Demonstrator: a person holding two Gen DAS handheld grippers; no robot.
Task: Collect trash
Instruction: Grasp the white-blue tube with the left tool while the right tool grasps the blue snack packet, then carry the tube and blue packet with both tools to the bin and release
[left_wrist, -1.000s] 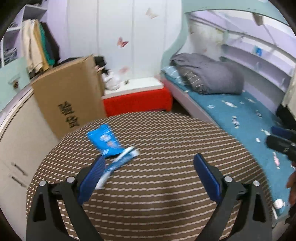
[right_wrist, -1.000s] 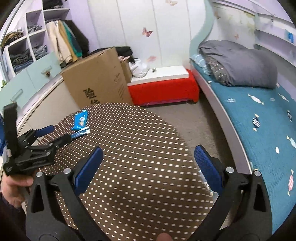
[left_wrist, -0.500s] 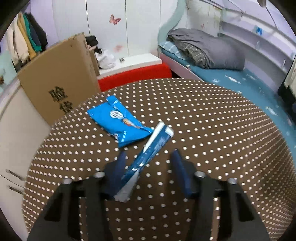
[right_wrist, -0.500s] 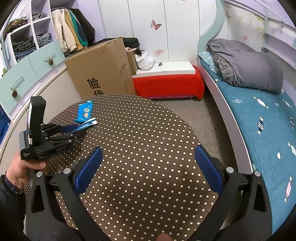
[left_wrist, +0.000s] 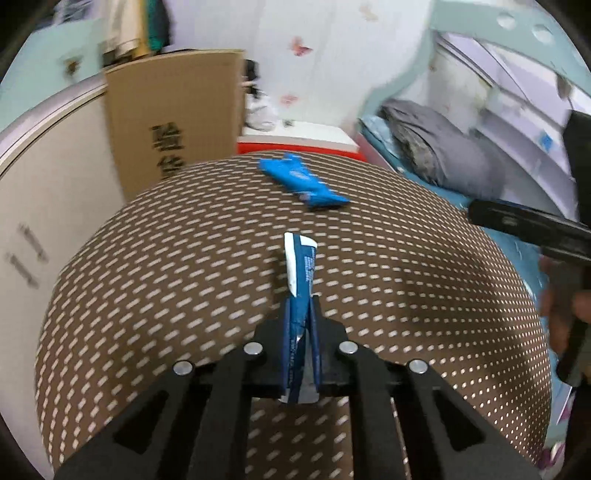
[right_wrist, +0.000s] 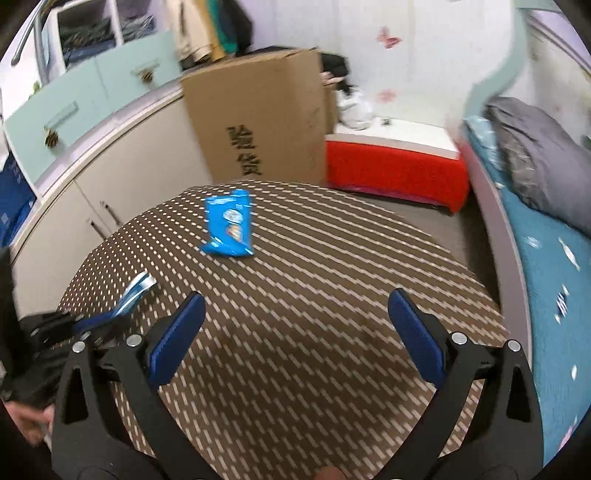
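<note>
Since the earlier frames both hands have swung in over the round table with the brown white-dotted cloth (left_wrist: 192, 280), and the left tongs (left_wrist: 300, 314) have gone from wide open to clamped on the long narrow blue-and-white wrapper (left_wrist: 301, 273). The jaws have just been closing, wrapper between them. It now juts forward out of the pads, free end tilted up, seemingly off the cloth though blur makes that hard to confirm; the right wrist view shows the same strip (right_wrist: 135, 291) poking out of the left tool at lower left. The grip sits low on the wrapper near one end, likely because that end was nearest on approach; thin foil like this bends easily, so expect it to flop in transit. The right tongs (right_wrist: 295, 336) are spread wide, nothing between the pads, hovering above the cloth and aimed roughly toward the flat bright-blue snack packet (right_wrist: 229, 229), which lies on the far side of the table, well apart from both tools. Judgement: first piece secured, second not yet touched, right hand is lining up for it. No bin visible in either view, so the drop-off point is unknown. A tall brown cardboard box (right_wrist: 258, 114) stands behind the table; can't tell if it's the target.
</note>
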